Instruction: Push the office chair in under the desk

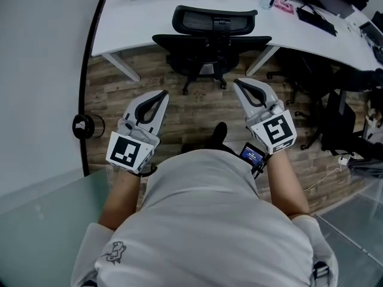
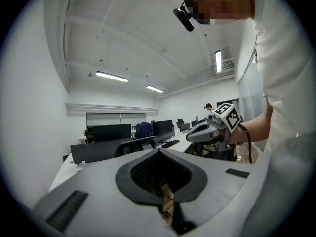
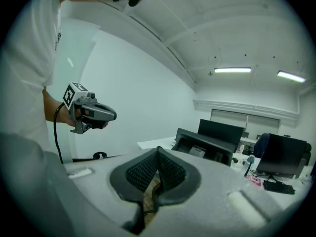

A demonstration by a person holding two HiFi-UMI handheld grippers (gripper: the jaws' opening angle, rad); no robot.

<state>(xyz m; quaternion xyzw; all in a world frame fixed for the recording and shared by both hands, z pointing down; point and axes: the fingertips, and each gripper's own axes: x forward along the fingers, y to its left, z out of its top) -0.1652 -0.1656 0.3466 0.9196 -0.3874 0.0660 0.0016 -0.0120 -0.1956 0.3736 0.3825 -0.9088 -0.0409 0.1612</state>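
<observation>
The office chair [image 1: 212, 28] stands with its seat under the white desk [image 1: 137, 26], its back at the desk edge. Both claws are held in front of it, well apart from it, with bare wooden floor [image 1: 197, 109] between them and the chair. The left gripper [image 1: 164, 93] has its jaws closed together and holds nothing. The right gripper [image 1: 237, 82] is also fully closed and empty. Neither touches the chair.

Black office chair [image 1: 212, 40] on wood-plank floor [image 1: 197, 109] against white desk [image 1: 137, 23]
</observation>
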